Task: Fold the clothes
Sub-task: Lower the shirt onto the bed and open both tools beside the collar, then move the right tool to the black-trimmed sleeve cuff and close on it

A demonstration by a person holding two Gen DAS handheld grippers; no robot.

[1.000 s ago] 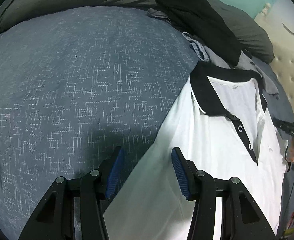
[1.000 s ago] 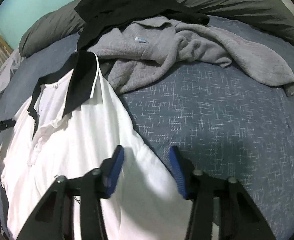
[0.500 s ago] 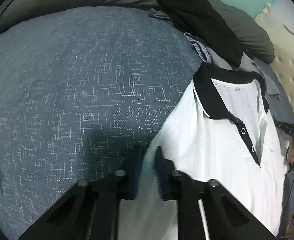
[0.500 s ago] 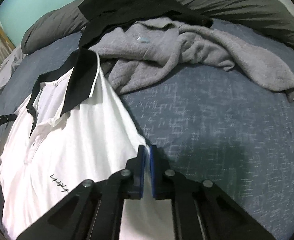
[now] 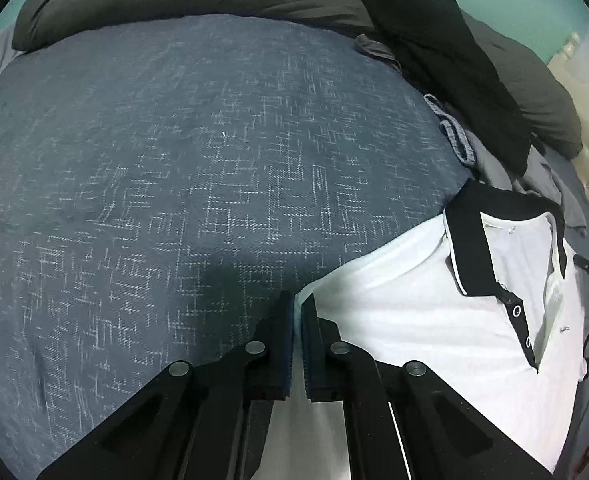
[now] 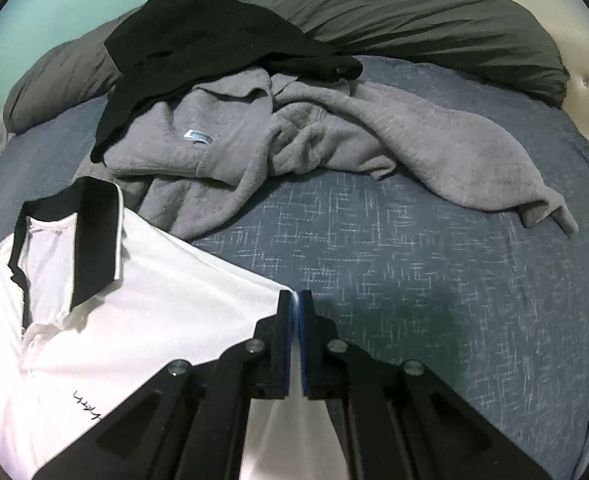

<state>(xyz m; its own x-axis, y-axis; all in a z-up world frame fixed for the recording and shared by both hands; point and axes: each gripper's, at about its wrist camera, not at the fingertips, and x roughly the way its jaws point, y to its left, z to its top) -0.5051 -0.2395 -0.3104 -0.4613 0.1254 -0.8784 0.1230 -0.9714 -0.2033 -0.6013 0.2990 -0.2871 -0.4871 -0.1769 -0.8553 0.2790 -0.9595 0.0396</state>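
Shirt (image 5: 434, 320) is lying flat on the bed (image 5: 174, 160), front up, collar pointing away from both grippers. It's stretching lengthwise from the grippers up to the collar. L gripper (image 5: 297, 308) is pinching the shirt's left edge w/ its jaws squeezed tight on the white cloth. R gripper (image 6: 295, 304) is pinching the opposite edge, jaws also squeezed tight on it. So each side is sitting right at its own gripper, and the shirt's middle is lying between the two. Shirt is looking white w/ a black collar, black button strip and small black writing low on the chest. Grey sweater (image 6: 294, 148) and black top (image 6: 206, 40) are lying crumpled farther up the bed, near the pillows (image 6: 414, 20).
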